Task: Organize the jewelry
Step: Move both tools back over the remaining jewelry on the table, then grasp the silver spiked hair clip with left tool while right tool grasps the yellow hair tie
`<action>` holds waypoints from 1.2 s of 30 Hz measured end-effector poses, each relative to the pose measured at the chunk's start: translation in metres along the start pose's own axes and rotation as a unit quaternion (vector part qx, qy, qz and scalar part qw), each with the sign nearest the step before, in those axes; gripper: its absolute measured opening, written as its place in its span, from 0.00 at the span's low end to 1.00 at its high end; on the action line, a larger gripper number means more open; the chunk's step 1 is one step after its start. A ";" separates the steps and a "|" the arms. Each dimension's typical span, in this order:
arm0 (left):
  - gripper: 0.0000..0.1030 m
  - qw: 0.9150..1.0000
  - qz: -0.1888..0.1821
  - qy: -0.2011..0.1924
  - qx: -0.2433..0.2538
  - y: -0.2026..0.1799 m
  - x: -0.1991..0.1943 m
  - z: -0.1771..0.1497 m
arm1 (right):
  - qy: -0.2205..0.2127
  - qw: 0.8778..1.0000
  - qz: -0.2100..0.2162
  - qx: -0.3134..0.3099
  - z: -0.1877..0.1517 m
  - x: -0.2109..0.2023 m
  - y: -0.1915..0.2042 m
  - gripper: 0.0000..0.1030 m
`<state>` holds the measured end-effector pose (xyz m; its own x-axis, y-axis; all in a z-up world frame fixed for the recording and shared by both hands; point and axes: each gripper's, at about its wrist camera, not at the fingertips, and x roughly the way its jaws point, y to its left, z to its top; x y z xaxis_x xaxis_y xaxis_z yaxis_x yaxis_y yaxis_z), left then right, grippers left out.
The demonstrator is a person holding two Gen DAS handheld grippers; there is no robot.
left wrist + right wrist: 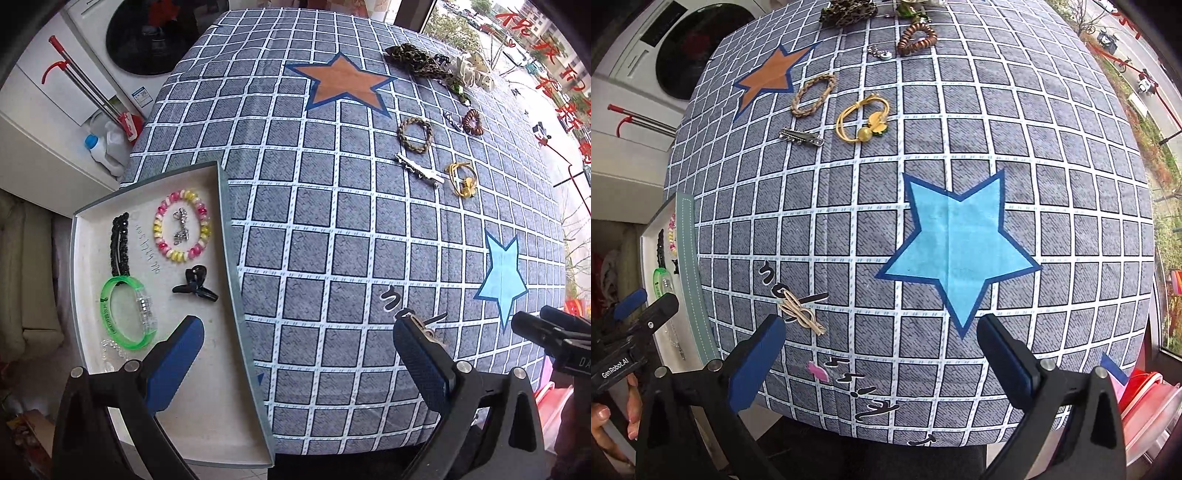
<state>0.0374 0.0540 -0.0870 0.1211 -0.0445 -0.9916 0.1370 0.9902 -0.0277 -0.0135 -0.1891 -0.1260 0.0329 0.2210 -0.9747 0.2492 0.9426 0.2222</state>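
A white tray (pixel 207 369) hangs over the table's left edge. It holds a pink-yellow bead bracelet (pixel 181 225) around a silver charm, a black beaded clip (pixel 120 243), a green bangle (pixel 123 314) and a black claw clip (pixel 195 284). My left gripper (pixel 297 325) is open, one finger above the tray and the other above the cloth. A gold hairpin (pixel 801 314) lies just beyond the left finger of my open right gripper (pixel 882 325); nothing is between the jaws. Farther off lie a yellow hair tie (pixel 862 118), a silver clip (pixel 801 136) and a braided tie (pixel 812 94).
A brown spiral tie (pixel 918 38), a leopard scrunchie (pixel 417 59) and a white scrunchie (pixel 474 70) lie at the far edge of the checked cloth. A washing machine (pixel 159 37) stands beyond the table at left. Red containers (pixel 1145 391) sit at the right. A hand (pixel 613 421) shows at lower left.
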 end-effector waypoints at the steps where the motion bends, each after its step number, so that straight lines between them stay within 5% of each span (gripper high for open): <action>1: 1.00 1.000 -0.005 0.002 -0.007 -0.004 0.002 0.006 | -0.001 1.000 -0.003 0.004 0.002 0.000 -0.005 1.00; 17: 1.00 0.993 -0.040 0.050 -0.103 -0.052 0.060 0.082 | -0.022 1.000 -0.022 -0.005 0.075 0.002 -0.034 1.00; 36: 1.00 0.994 0.019 0.037 -0.105 -0.103 0.120 0.146 | -0.040 0.997 -0.027 -0.060 0.135 0.033 -0.010 0.87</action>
<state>0.1812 -0.0731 -0.1850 0.0493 -0.0052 -0.9988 -0.0749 0.9971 -0.0089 0.1155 -0.2247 -0.1637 0.1003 0.1531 -0.9831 0.1351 0.9768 0.1659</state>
